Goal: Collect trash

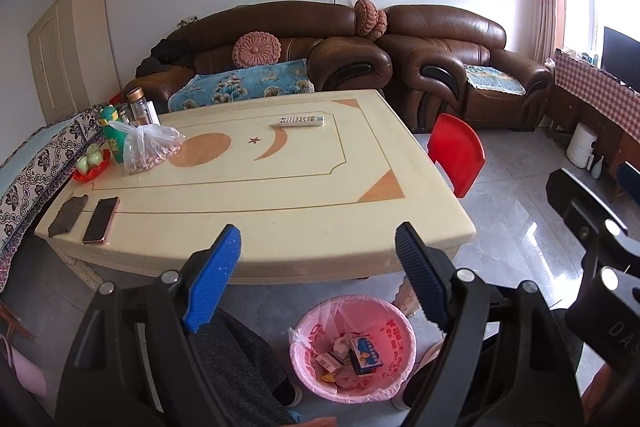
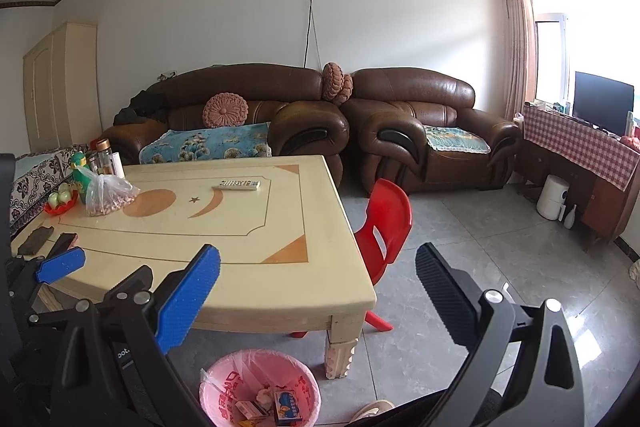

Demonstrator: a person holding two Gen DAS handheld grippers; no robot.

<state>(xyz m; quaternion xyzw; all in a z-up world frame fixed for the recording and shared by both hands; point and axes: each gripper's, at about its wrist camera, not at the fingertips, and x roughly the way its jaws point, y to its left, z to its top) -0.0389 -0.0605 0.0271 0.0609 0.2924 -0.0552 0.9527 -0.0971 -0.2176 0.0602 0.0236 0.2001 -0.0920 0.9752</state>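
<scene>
the left gripper [image 1: 318, 241] hangs over the near edge of the cream table [image 1: 280, 211], its two ribbed pads spread apart with nothing between them. the right gripper [image 2: 320, 263] is held off the table's near right corner, above the floor, its pads as wide apart as they go and likewise empty.

the trash sits in a pink-lined bin [image 1: 354, 347] on the floor, just in front of the table's near edge beside the near right leg [image 2: 340, 351]. inside lie a blue and white box [image 1: 366, 349], a smaller carton [image 1: 328, 361] and crumpled wrappers.

on the table, a phone [image 1: 101, 219] and a dark cloth [image 1: 68, 215] lie at the near left corner. a clear bag of nuts [image 1: 146, 149], a green bottle [image 1: 112, 131] and a red dish [image 1: 91, 167] crowd the left edge, towards the far corner. a remote control [image 1: 302, 121] rests near the far edge. a red chair [image 1: 456, 153] stands at the right edge.
</scene>
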